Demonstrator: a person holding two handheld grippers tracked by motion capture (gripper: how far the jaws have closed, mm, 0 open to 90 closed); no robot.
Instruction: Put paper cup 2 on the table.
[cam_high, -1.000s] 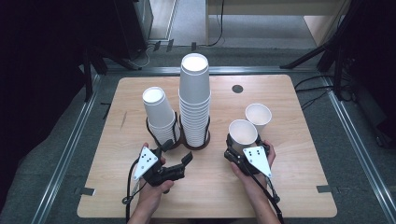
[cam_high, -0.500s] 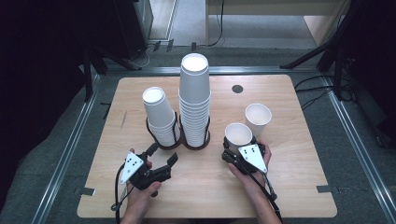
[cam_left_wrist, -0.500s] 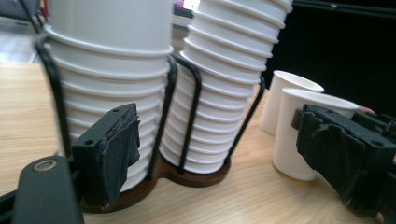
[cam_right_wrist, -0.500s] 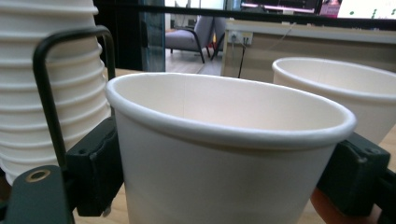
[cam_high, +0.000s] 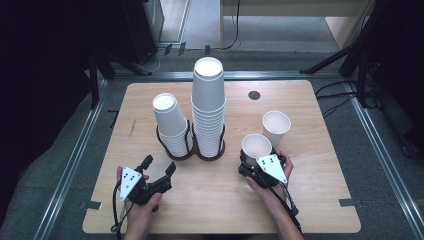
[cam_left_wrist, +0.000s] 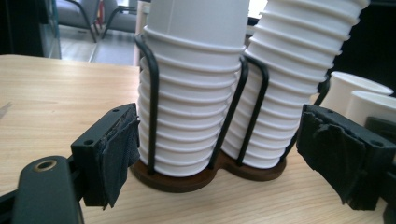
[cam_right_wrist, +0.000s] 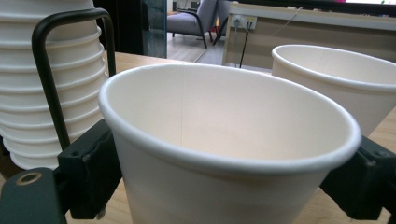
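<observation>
Two stacks of white paper cups stand in a black wire holder (cam_high: 188, 146) on a wooden base (cam_left_wrist: 187, 179): a short stack (cam_high: 170, 122) and a tall stack (cam_high: 208, 110). Two loose cups stand upright to the right. The nearer cup (cam_high: 256, 144) (cam_right_wrist: 224, 140) sits on the table between the jaws of my right gripper (cam_high: 256, 157) (cam_right_wrist: 229, 177). Those jaws have just been opening, and the cup's rim stays round. The farther cup (cam_high: 276, 125) (cam_right_wrist: 336, 79) stands just behind it. My left gripper (cam_high: 159, 165) (cam_left_wrist: 219, 154) is open and empty, a little in front of the holder.
The wooden table (cam_high: 310, 200) has a small dark round hole (cam_high: 254, 95) near its far edge. Metal rails run along the table's sides. Dark stands and cables lie on the floor beyond.
My left gripper has drawn back from the holder toward the table's near left. The right hand has stayed at the nearer cup, which rests in the same spot.
</observation>
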